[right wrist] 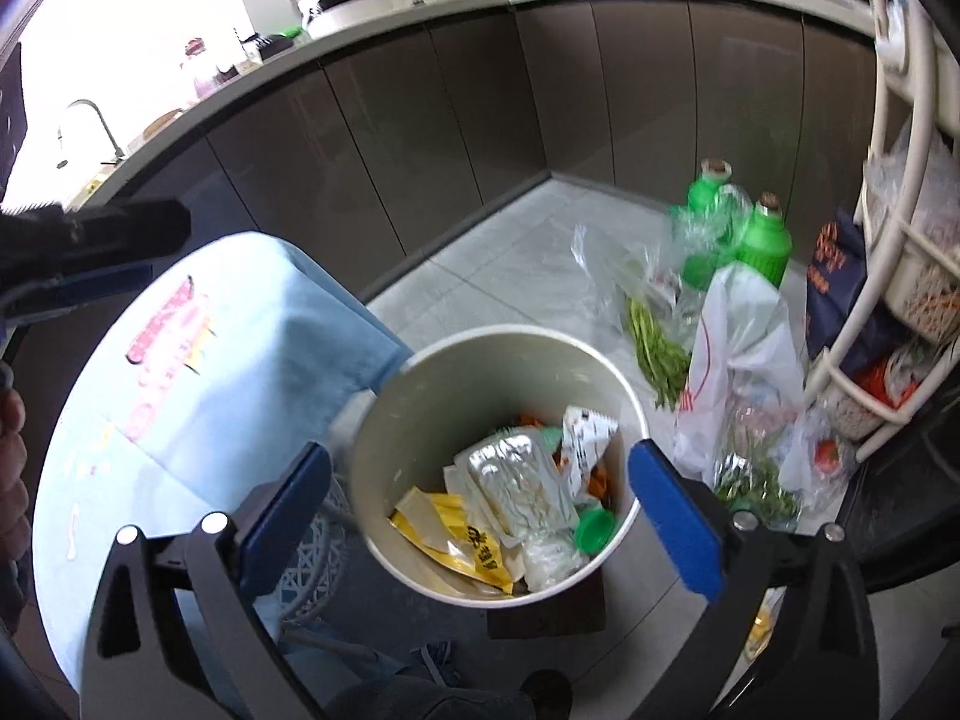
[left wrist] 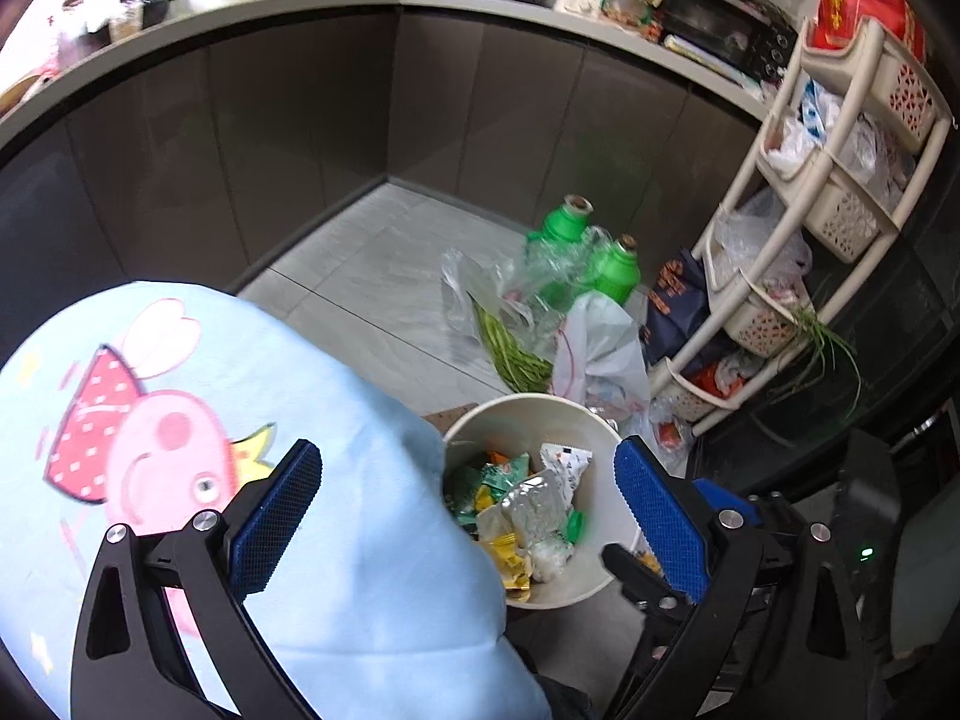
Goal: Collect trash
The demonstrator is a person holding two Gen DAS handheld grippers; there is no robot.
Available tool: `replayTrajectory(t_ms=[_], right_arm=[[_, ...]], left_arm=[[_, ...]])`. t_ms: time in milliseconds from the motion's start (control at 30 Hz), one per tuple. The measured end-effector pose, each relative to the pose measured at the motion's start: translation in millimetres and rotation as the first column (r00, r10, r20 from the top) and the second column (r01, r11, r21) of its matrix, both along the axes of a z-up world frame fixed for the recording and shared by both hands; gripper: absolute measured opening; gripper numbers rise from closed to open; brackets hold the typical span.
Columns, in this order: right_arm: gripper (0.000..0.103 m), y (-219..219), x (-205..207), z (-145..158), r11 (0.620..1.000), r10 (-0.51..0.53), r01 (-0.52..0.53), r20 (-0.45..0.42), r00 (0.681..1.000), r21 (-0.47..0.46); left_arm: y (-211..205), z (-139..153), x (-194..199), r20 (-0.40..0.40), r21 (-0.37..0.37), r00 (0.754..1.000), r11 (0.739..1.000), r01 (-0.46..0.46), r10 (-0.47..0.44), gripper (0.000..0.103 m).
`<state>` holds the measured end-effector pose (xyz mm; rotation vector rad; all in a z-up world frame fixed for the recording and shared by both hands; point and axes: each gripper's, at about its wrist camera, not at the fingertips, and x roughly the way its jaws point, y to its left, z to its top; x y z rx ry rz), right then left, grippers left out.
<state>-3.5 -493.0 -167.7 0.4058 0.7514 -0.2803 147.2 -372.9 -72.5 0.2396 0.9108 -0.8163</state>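
A round cream trash bin [right wrist: 510, 339] stands on the floor beside a table under a light blue cartoon cloth [right wrist: 240, 360]. Inside the bin lie a silver foil packet [right wrist: 516, 480], a yellow wrapper [right wrist: 456, 540], a white wrapper [right wrist: 585, 432] and a green cap [right wrist: 594, 528]. My right gripper [right wrist: 480, 449] hangs open above the bin, with nothing between its blue pads [right wrist: 678, 522]. My left gripper [left wrist: 468, 444] is open too, half over the cloth [left wrist: 180, 390] and half over the bin [left wrist: 600, 426]. It holds nothing.
Behind the bin on the floor lie two green bottles [right wrist: 762, 240], a clear bag of green beans [right wrist: 654, 348] and a white plastic bag [right wrist: 744, 360]. A cream basket rack [left wrist: 828, 198] stands at the right. Dark cabinets [right wrist: 540, 120] under a cluttered counter close off the back.
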Motion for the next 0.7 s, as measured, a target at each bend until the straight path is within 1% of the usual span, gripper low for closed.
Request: replayTrajectory(t_ms=[100, 167, 333, 433, 533, 600, 700], right_arm=[[0.099, 10.7, -1.5, 24.2, 1.0, 0.009, -0.009, 0.024, 1.0, -0.023], [0.099, 20.1, -3.0, 38.6, 0.999, 0.017, -0.016, 0.024, 1.0, -0.044], [0.1, 51.3, -5.3, 71.6, 0.995, 0.043, -0.042, 0.003, 0.999, -0.087], [0.1, 72.2, -6.4, 88.2, 0.993, 0.046, -0.048, -0.021, 0.999, -0.108], [0.1, 94.5, -6.7, 105.1, 0.993, 0.047, -0.05, -0.03, 0.998, -0.109], [0.1, 110.8, -6.7, 115.5, 0.992, 0.052, -0.055, -0.027, 0.998, -0.116], [0.1, 143.7, -4.2, 132.2, 0.986, 0.089, -0.091, -0.022, 0.996, -0.138]], left_arm=[[22.6, 18.1, -6.9, 0.028, -0.018, 0.998, 0.999, -0.051, 0.052, 0.094], [39.0, 29.6, -12.1, 0.049, -0.027, 0.995, 0.996, -0.085, 0.086, 0.094], [94.4, 56.6, -26.6, 0.098, -0.057, 0.974, 0.978, -0.198, 0.203, 0.094], [128.2, 65.8, -34.5, 0.121, -0.043, 0.953, 0.961, -0.273, 0.277, 0.094], [164.1, 72.4, -42.5, 0.129, -0.035, 0.928, 0.937, -0.348, 0.349, 0.094], [190.7, 74.7, -48.6, 0.128, -0.022, 0.908, 0.916, -0.4, 0.4, 0.094], [225.5, 75.4, -56.3, 0.13, 0.001, 0.879, 0.886, -0.463, 0.459, 0.094]])
